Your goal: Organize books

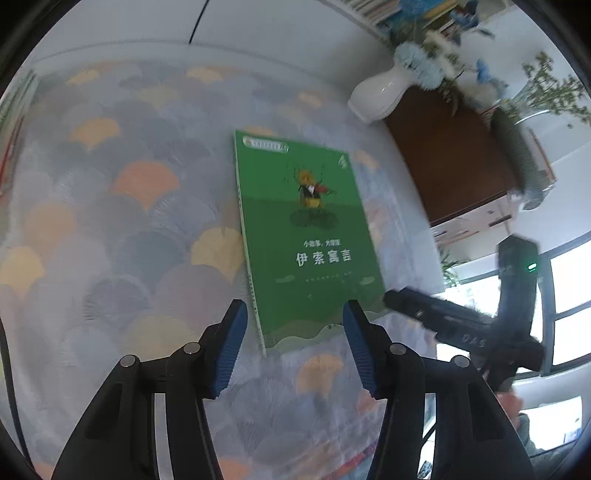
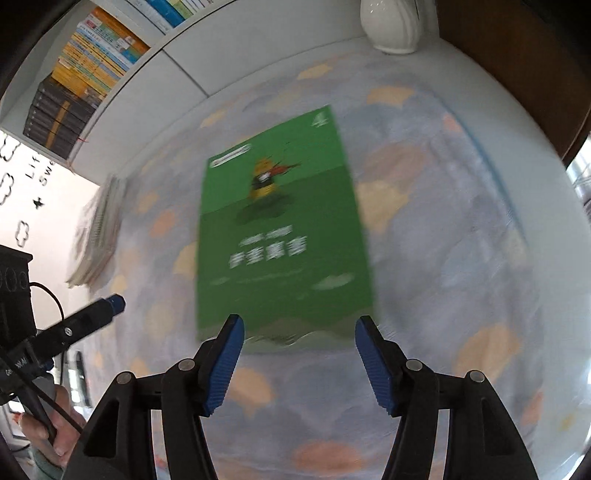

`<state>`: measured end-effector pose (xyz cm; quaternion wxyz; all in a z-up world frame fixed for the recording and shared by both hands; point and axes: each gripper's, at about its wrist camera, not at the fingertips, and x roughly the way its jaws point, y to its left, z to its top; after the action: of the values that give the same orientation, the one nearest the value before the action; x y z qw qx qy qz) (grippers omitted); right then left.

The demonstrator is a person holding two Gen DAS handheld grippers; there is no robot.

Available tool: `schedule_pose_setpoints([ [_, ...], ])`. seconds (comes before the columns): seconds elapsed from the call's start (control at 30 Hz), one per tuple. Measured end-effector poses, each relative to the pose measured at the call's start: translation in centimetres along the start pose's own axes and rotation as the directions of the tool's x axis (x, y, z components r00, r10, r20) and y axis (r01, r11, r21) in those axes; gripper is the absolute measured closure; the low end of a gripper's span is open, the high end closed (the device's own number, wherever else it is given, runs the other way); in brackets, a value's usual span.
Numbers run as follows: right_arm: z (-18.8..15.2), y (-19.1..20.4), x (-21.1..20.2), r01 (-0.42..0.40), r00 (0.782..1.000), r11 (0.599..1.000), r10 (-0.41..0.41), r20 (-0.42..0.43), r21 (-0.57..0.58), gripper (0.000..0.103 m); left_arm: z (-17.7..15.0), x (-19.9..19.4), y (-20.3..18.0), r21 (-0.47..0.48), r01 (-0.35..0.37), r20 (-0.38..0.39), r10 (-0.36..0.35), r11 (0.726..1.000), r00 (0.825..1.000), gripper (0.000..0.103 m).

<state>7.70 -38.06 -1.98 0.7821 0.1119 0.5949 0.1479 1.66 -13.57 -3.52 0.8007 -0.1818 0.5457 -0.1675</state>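
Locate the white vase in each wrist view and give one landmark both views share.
Left wrist: the vase is upper right, tilted, beside the brown cabinet.
Right wrist: the vase is at the top edge, right of centre, its top cut off.
Shared landmark: the green book, flat on the patterned cloth.

Your left wrist camera looks steeply down along its jaws at the desk (image 1: 110,221) from close range, facing the white vase (image 1: 380,96) at the far right corner. Your right wrist camera looks down likewise, nearer the bookshelf (image 2: 85,74) at the far left. Both views share the green book (image 1: 306,236) (image 2: 280,229) and the vase (image 2: 391,26). Each view catches the other gripper at its edge.
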Motion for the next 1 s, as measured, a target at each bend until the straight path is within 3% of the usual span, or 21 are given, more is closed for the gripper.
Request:
schedule_pose_setpoints([
  [0.13,1.6,-1.1,0.5,0.068,0.998,0.996,-0.068,0.0,-0.062,0.041,-0.7,1.6,-1.0,-0.002,-0.052,0.002,0.052,0.999,0.999,0.051],
  [0.33,1.9,-1.9,1.8,0.055,0.998,0.995,-0.057,-0.02,-0.081,0.041,-2.0,2.5,-1.1,-0.005,-0.107,0.009,0.107,0.994,0.994,0.051],
  [0.43,1.5,-1.8,2.3,0.048,0.998,0.994,-0.051,-0.028,-0.097,0.041,-2.4,3.0,-1.0,0.013,-0.171,0.031,0.171,0.985,0.985,0.051],
  [0.53,1.3,-1.5,2.7,0.062,0.998,0.992,-0.064,-0.013,-0.114,0.041,-2.5,3.7,-0.3,-0.023,-0.173,0.046,0.174,0.985,0.984,0.051],
  [0.6,1.2,-1.0,2.5,0.107,0.994,0.984,-0.103,0.034,-0.145,0.041,-2.7,3.9,-0.1,-0.029,-0.181,0.086,0.183,0.983,0.979,0.058],
  [0.67,1.1,-0.4,2.4,0.162,0.985,0.969,-0.148,0.087,-0.185,0.043,-2.9,4.4,0.0,-0.028,-0.173,0.092,0.175,0.985,0.98,0.065],
  [0.77,0.9,0.0,3.3,0.204,0.978,0.953,-0.188,0.089,-0.225,0.046,-3.1,4.7,0.2,-0.039,-0.162,0.105,0.166,0.986,0.981,0.067],
  [0.87,0.4,0.0,3.4,0.16,0.984,0.964,-0.14,0.107,-0.212,0.06,-3.3,4.7,0.6,-0.063,-0.125,0.119,0.131,0.99,0.984,0.067],
  [0.93,-0.2,0.1,3.4,0.124,0.988,0.967,-0.1,0.119,-0.222,0.06,-3.3,4.4,0.8,-0.098,-0.084,0.111,0.095,0.992,0.989,0.067],
  [1.0,-0.5,-0.2,3.3,0.115,0.988,0.969,-0.088,0.129,-0.22,0.06,-3.4,3.5,0.9,-0.124,0.017,0.12,-0.002,0.992,0.993,0.067],
])
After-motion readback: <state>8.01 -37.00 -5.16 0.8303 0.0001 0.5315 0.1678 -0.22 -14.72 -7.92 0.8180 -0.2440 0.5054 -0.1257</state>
